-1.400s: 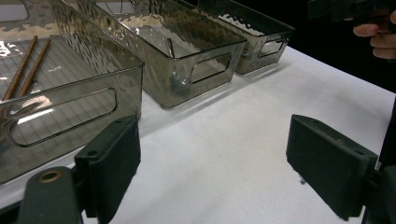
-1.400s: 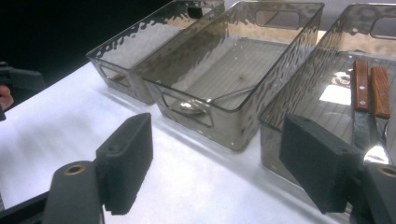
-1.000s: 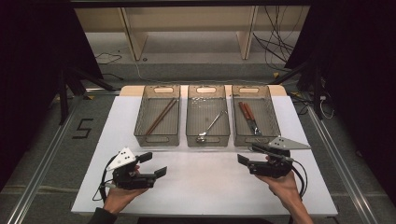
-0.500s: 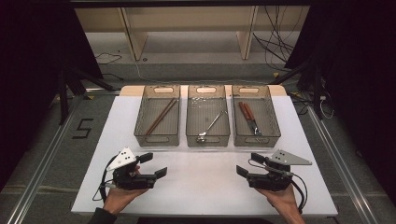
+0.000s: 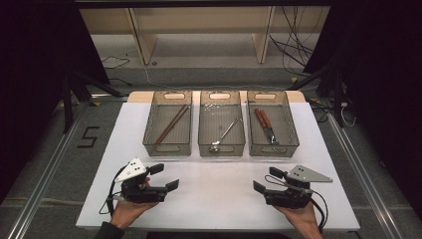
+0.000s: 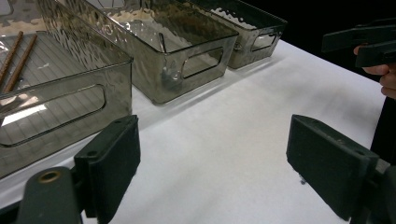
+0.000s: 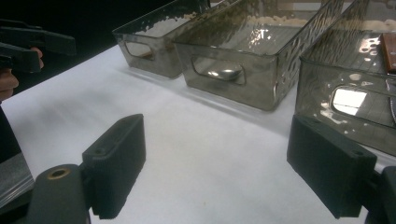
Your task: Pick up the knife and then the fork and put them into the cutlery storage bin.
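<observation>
Both grippers rested low on the white table (image 5: 219,199), left gripper (image 5: 165,178) and right gripper (image 5: 264,182) each with jaws wide and empty. Nearest lay the ladle (image 5: 225,132) in the middle bin (image 5: 221,147). A good approach probably meant lifting over the rim, then descending along the handle.

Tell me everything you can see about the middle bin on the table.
The middle bin is a smoky, see-through rectangular tub, plastic by its look, with rippled walls and a cut-out handle at each short end. It stands upright on the white table between two like bins, long side running away from the person, with narrow gaps on either side. A metal ladle lies slantwise inside, its bowl at the near end. Neither gripper touches it.
</observation>
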A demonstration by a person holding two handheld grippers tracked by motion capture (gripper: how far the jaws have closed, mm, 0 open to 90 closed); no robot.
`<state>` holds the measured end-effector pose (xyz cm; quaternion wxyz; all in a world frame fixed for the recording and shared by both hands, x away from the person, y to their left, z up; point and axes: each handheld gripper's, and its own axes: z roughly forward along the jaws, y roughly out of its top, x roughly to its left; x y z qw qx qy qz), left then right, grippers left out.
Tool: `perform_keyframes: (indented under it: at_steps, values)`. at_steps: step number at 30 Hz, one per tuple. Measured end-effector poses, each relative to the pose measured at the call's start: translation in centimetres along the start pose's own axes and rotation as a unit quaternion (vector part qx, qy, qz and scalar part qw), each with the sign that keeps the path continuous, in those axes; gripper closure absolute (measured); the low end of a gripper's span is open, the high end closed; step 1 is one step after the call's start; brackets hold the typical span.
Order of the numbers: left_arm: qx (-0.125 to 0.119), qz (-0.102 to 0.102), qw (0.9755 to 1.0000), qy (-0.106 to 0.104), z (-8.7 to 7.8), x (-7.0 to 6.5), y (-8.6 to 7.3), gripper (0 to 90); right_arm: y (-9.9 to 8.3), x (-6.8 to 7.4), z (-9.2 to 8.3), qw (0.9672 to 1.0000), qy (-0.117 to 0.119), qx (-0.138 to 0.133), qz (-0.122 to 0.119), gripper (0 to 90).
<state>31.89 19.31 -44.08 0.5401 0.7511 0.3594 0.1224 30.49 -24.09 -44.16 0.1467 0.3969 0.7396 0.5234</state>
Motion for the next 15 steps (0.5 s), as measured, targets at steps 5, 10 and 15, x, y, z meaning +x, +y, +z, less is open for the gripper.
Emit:
perform_keyframes:
  at_steps: [5,10,15]
  values:
    - [-0.001,0.001,1.0,0.0,0.01,-0.01,-0.01,17.3,0.01,-0.02,-0.04,1.0,-0.001,-0.002,-0.001,20.3]
    - [-0.001,0.001,1.0,0.001,0.03,0.01,-0.02,17.2,0.01,0.03,-0.01,1.0,-0.002,-0.003,-0.002,20.2]
    - [0.0,0.002,1.0,0.001,0.04,0.0,-0.02,17.2,-0.03,0.04,0.03,1.0,-0.004,-0.001,-0.006,20.0]
